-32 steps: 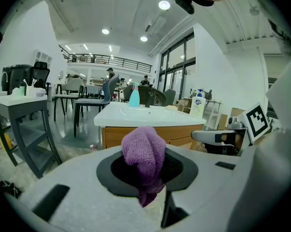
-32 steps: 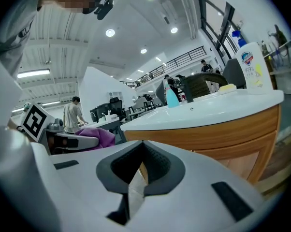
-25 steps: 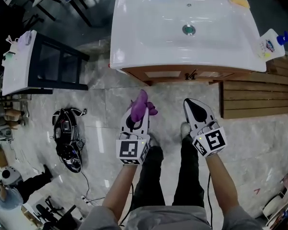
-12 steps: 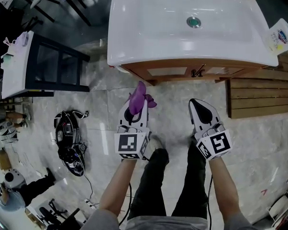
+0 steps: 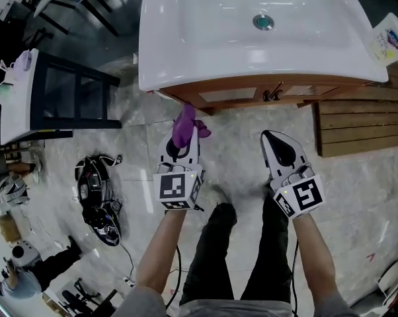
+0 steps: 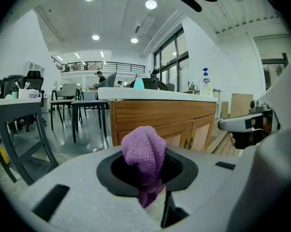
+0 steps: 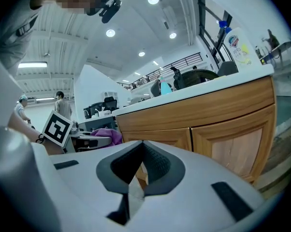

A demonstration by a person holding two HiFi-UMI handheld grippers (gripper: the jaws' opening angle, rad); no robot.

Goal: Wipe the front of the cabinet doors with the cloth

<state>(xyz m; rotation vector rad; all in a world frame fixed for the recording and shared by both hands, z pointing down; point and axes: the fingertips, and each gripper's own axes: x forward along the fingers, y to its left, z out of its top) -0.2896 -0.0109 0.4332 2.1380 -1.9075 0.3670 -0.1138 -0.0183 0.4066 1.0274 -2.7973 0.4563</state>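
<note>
Cabinet doors [image 5: 229, 94] lie straight ahead of the left tool [image 5: 185, 137], clenched on the purple cloth [image 5: 184, 124], near but apart; the right tool [image 5: 273, 137] is closed and empty.

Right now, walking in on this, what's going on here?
A person stands facing the cabinet doors, a gripper in each hand. The left gripper is shut on a purple cloth, held short of the doors and not touching them. The right gripper is shut and empty beside it. Wiping hasn't begun.
</note>
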